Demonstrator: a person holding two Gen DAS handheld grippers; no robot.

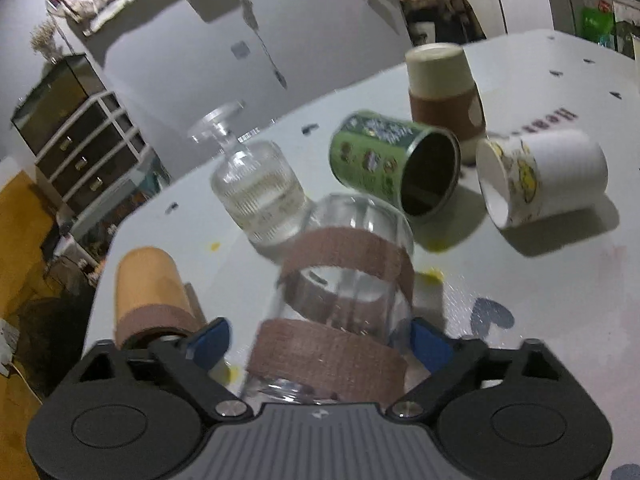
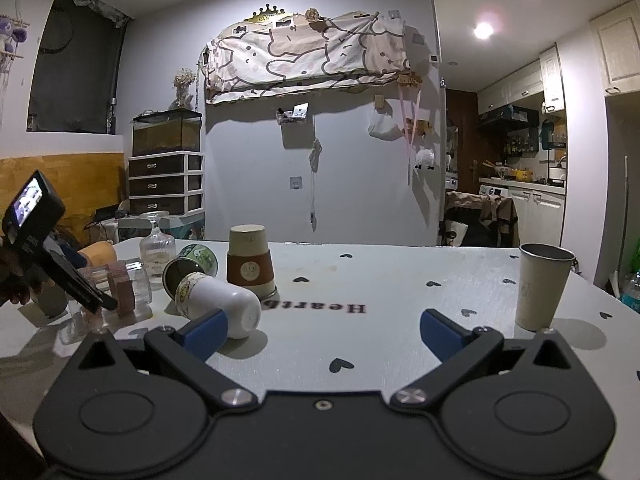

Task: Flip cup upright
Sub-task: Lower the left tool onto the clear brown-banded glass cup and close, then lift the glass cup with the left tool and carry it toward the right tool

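Glass cup (image 1: 344, 300) with two brown tape bands sits tilted between the blue fingers (image 1: 430, 346) of the left gripper (image 1: 320, 344); whether the pads actually press it I cannot tell. Beyond it on the white table (image 1: 560, 300) lie a green can (image 1: 384, 160) and a white paper cup (image 1: 548, 178) on their sides. Right gripper (image 2: 324, 330) hovers with fingers spread apart, holding nothing

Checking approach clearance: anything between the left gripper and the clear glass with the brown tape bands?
Nothing visible. The clear glass already sits between the fingers of the left gripper; whether the pads touch it cannot be told. The orange cup lies outside the left finger, and the green can and stemmed glass lie beyond.
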